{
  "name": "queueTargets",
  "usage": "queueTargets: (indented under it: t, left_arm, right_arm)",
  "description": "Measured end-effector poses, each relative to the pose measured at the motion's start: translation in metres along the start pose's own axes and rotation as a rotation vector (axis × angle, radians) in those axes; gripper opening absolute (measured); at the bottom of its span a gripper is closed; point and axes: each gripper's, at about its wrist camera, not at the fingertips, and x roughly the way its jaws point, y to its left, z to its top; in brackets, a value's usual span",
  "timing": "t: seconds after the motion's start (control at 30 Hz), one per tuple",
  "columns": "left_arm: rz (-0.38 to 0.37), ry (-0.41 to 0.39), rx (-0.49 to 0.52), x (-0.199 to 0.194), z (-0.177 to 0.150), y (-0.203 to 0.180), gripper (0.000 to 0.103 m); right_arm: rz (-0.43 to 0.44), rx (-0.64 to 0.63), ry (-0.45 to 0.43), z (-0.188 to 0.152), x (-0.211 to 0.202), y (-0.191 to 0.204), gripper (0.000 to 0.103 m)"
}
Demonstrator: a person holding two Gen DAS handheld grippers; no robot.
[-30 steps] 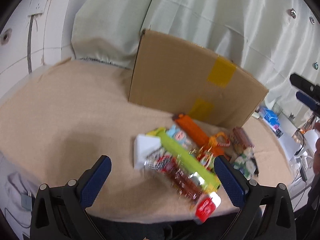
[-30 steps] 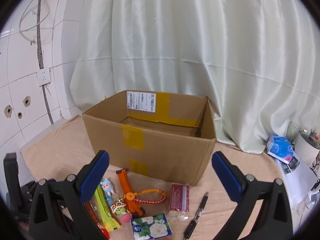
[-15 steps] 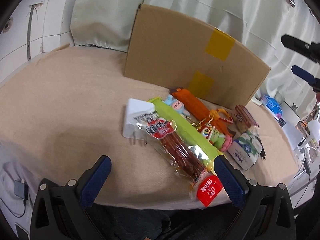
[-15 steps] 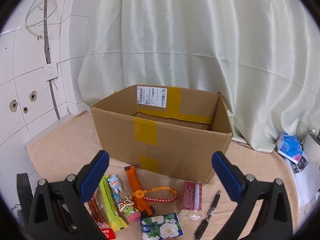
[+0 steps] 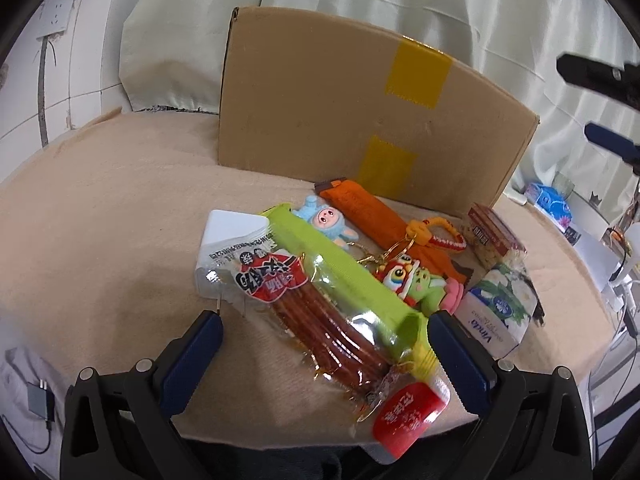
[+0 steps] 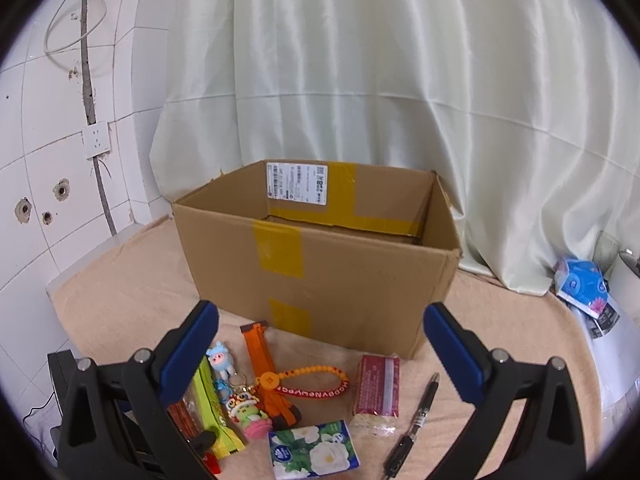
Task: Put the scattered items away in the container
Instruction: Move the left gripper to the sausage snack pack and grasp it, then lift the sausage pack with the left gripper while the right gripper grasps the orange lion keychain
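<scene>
An open cardboard box (image 6: pixel 320 264) (image 5: pixel 360 112) stands on the beige cloth. Scattered in front of it lie a clear packet of red snack sticks (image 5: pixel 320 320), a green packet (image 5: pixel 344 280) (image 6: pixel 212 408), a white charger (image 5: pixel 228 236), an orange strap (image 5: pixel 368 212) (image 6: pixel 264 364), two figure keychains (image 5: pixel 412 280) (image 6: pixel 248 412), a tissue pack (image 5: pixel 496 312) (image 6: pixel 316 456), a red wafer packet (image 6: pixel 376 388) and a pen (image 6: pixel 416 420). My left gripper (image 5: pixel 324 332) is open, low over the snack sticks, which lie between its fingers. My right gripper (image 6: pixel 320 324) hangs open and higher, facing the box.
A blue tissue packet (image 6: pixel 584 284) and a white appliance (image 5: pixel 624 256) sit at the right end of the table. A pale curtain (image 6: pixel 400 80) hangs behind the box and a tiled wall with a socket (image 6: pixel 96 144) is at the left.
My left gripper has dropped lower and moved closer to the snack packets, which now fill the space between its fingers. My right gripper has risen slightly and come closer to the box.
</scene>
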Motion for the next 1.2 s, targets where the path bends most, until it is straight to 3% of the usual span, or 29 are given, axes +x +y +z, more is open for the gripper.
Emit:
queueTargets:
  t: [0.1,0.13,0.17,0.37,0.53,0.8,1.07,1.2]
  left_arm:
    - [0.013,-0.006,0.015,0.004,0.002,-0.005,0.101]
    - [0.024,-0.010,0.023,0.005,0.003,-0.006,0.094]
    - [0.022,-0.009,0.027,0.006,0.003,-0.007,0.079]
    - [-0.023,-0.003,0.055,0.013,0.011,-0.014,0.035]
    - [-0.015,-0.040,0.077,0.014,0.023,-0.010,0.027]
    - [0.056,-0.118,0.094,0.001,0.048,0.005,0.026]
    - [0.090,-0.151,0.099,-0.008,0.065,0.027,0.026]
    - [0.112,-0.162,0.097,-0.011,0.070,0.037,0.026]
  right_arm:
    - [-0.010,0.011,0.013,-0.006,0.000,-0.006,0.103]
    - [-0.010,0.013,0.013,-0.007,-0.001,-0.007,0.103]
    - [-0.009,0.012,0.015,-0.008,-0.001,-0.008,0.103]
    - [-0.011,0.010,0.015,-0.010,-0.002,-0.011,0.103]
    - [-0.007,0.001,0.014,-0.011,-0.002,-0.011,0.103]
    - [-0.009,-0.023,0.044,-0.021,0.005,-0.010,0.103]
    - [0.043,-0.045,0.129,-0.048,0.028,0.003,0.102]
    - [0.075,-0.071,0.179,-0.058,0.046,0.018,0.097]
